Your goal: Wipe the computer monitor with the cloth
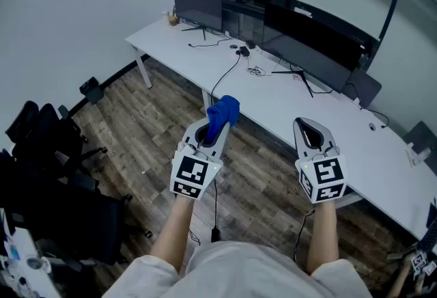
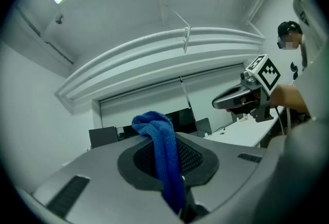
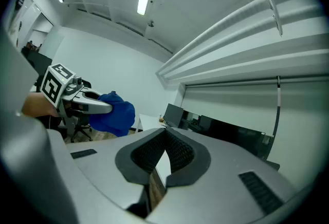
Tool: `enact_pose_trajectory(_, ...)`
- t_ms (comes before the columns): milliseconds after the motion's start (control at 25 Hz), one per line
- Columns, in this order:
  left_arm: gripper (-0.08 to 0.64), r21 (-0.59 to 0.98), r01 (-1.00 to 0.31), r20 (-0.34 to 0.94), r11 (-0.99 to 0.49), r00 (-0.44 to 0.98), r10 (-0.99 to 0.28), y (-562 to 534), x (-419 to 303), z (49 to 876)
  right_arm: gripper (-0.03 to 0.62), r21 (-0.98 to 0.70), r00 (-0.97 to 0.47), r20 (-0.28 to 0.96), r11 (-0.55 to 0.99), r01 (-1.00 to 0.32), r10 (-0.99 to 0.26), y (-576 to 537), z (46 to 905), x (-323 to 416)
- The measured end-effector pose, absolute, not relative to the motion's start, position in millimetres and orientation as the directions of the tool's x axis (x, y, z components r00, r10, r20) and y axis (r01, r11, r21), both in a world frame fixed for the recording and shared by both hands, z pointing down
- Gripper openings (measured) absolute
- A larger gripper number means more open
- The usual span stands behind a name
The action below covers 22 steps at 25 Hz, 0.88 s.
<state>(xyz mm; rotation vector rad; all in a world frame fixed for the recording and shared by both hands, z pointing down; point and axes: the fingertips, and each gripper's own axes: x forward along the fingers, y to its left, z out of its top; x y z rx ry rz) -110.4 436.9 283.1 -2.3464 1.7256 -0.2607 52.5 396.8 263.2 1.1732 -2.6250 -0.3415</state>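
Note:
A blue cloth (image 1: pixel 223 112) hangs bunched from my left gripper (image 1: pixel 216 123), which is shut on it above the wooden floor, short of the white desk (image 1: pixel 287 109). In the left gripper view the cloth (image 2: pixel 157 133) drapes out between the jaws of the left gripper (image 2: pixel 172 147). My right gripper (image 1: pixel 302 123) is level with it to the right, over the desk's front edge, shut with nothing in it. Its jaws meet at the tip in the right gripper view (image 3: pixel 165 134). A wide dark monitor (image 1: pixel 311 44) stands at the back of the desk, and a smaller monitor (image 1: pixel 198 6) is at the far left.
Cables (image 1: pixel 235 64) trail across the desk and down to the floor. Black office chairs (image 1: pixel 41 153) crowd the left side. A grey chair back (image 1: pixel 363 88) stands behind the desk at right. Wooden floor (image 1: pixel 150 126) lies between me and the desk.

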Motion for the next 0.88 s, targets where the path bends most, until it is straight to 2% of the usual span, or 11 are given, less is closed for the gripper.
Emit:
enact_pose_trajectory(520,0.052,-0.232,-0.916,0.025,-0.326,0.33,-0.944,404,-151,306,0.011,0.22,-0.672,0.123,0.68,-0.7,-0.731,370,283,13)
enact_pose_trajectory(880,0.052,-0.217,-0.925,0.059,-0.313,0.308,-0.95,300,-163,329,0.011,0.181,-0.692,0.1,0.697,-0.694,-0.715,258,288,9)
